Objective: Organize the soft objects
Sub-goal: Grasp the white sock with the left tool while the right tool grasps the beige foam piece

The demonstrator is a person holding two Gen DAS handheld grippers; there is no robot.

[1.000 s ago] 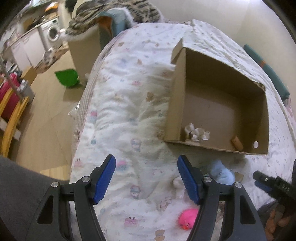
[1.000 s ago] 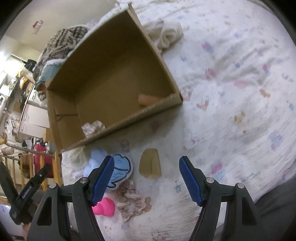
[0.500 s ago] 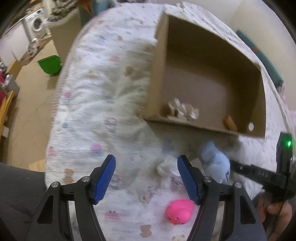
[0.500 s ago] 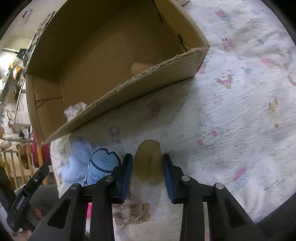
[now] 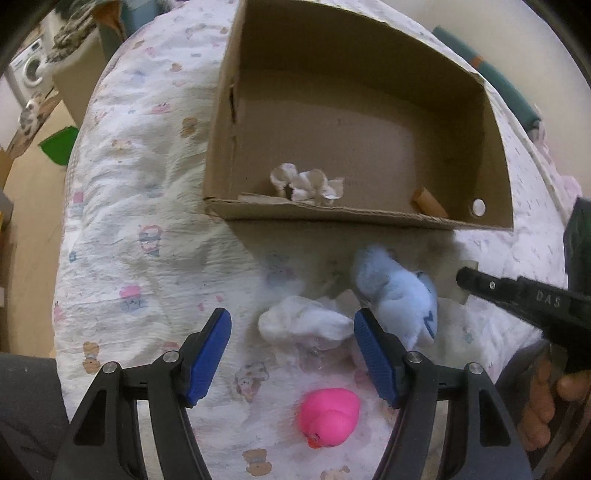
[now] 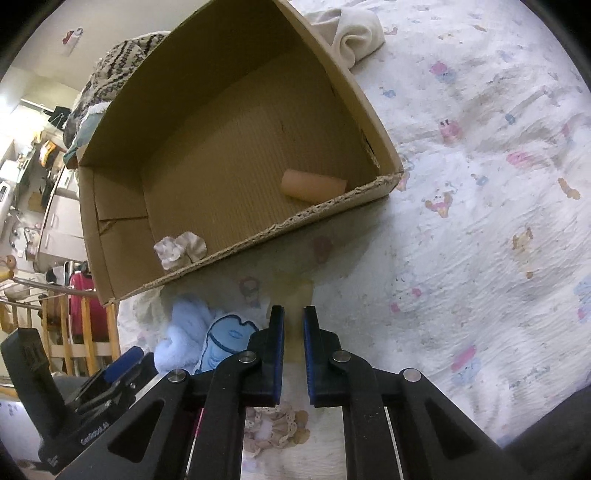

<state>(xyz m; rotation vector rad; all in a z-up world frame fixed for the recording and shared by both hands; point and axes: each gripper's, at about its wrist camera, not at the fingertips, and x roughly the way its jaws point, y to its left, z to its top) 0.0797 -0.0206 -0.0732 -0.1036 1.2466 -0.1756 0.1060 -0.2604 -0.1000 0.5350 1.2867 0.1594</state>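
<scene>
**Right gripper clamps tan piece, left gripper wide over white cloth**

While the left gripper (image 5: pixel 291 347) hangs spread wide above the printed quilt (image 5: pixel 140 206), a crumpled white cloth (image 5: pixel 303 326) lies between its blue pads, touching neither as far as I can tell. Pink rubber duck (image 5: pixel 330 411) sits at 6 o'clock of that cloth, low between the gripper's arms. Light blue plush (image 5: pixel 395 295) lies at 2 o'clock of the cloth, just beside the right-hand pad.

Cardboard box (image 5: pixel 221 122) sits on the quilt at 12 o'clock, open top. Inside, against the near wall: a small white crumpled bundle (image 5: pixel 306 182) and a tan roll (image 5: pixel 430 203) toward the right corner (same two show in the right wrist view, roll (image 6: pixel 312 184) and bundle (image 6: pixel 181 249)).

Right gripper (image 6: pixel 293 325) is clenched on a flat tan soft piece (image 6: pixel 293 295), pads nearly together with the piece between them; it lies on the quilt just in front of the box's near wall (image 6: pixel 280 229). At 9 o'clock of those pads, the blue plush (image 6: pixel 207 339) shows a printed face. At 6 o'clock, under the gripper arms, a lacy beige item (image 6: pixel 275 424) (partly hidden). Cream folded cloth (image 6: pixel 354 33) rests beyond the box's far corner at 12 o'clock.
</scene>
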